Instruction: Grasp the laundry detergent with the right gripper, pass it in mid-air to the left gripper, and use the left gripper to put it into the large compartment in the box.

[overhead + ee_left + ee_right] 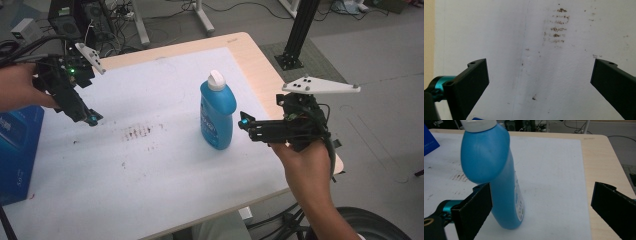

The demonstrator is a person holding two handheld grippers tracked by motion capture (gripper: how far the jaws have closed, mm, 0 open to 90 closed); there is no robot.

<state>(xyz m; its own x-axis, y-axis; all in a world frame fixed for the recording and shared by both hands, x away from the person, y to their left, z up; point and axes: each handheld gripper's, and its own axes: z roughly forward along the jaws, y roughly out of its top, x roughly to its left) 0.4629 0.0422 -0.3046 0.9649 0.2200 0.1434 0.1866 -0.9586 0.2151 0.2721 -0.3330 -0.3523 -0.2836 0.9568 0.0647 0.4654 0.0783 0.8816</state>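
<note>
One stained white table (165,165)

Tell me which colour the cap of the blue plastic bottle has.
White cap; high view shows it best.

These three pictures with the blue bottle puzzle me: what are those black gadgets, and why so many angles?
A person holds a hand-operated gripper in each hand. The high view looks down on the table: the left gripper is near some brown stains, and the right gripper is beside an upright blue bottle with a white cap. A blue box sits at the table's left edge. The other two pictures come from cameras riding on each gripper, looking between its black fingers. Both grippers are open and hold nothing.
</note>
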